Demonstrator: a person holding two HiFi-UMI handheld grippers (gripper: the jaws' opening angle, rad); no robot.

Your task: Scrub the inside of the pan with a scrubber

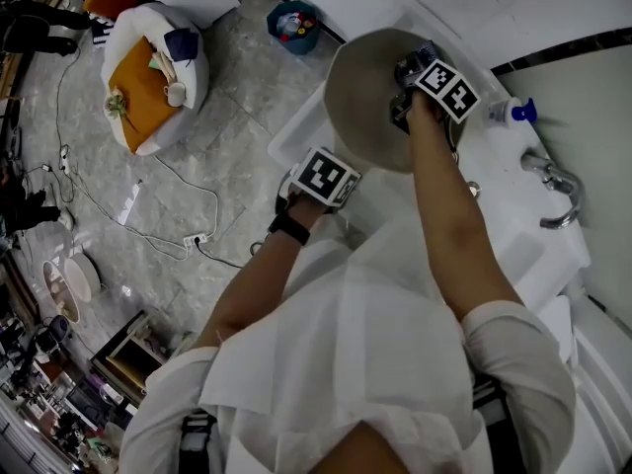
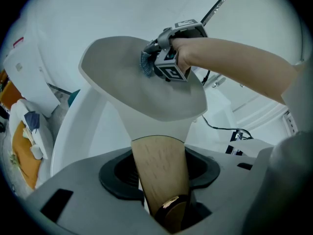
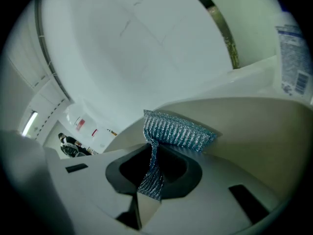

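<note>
A beige pan [image 1: 360,102] with a wooden handle [image 2: 159,170] is held tilted over the white sink [image 1: 513,250]. My left gripper [image 1: 331,171] is shut on that handle, which fills the gap between its jaws [image 2: 161,197]. My right gripper [image 1: 420,82] is shut on a blue-silver mesh scrubber [image 3: 178,131] and holds it against the pan's inner surface near the far rim. In the left gripper view the pan [image 2: 132,82] shows the right gripper [image 2: 156,58] with the scrubber [image 2: 145,63] on its far side. One end of the scrubber hangs down between the right gripper's jaws [image 3: 151,180].
A soap bottle with a blue cap [image 1: 512,113] stands on the sink's ledge, and a chrome faucet [image 1: 553,186] is beside it. On the floor to the left are a blue bin [image 1: 294,23], a white seat with an orange cushion [image 1: 148,77] and cables.
</note>
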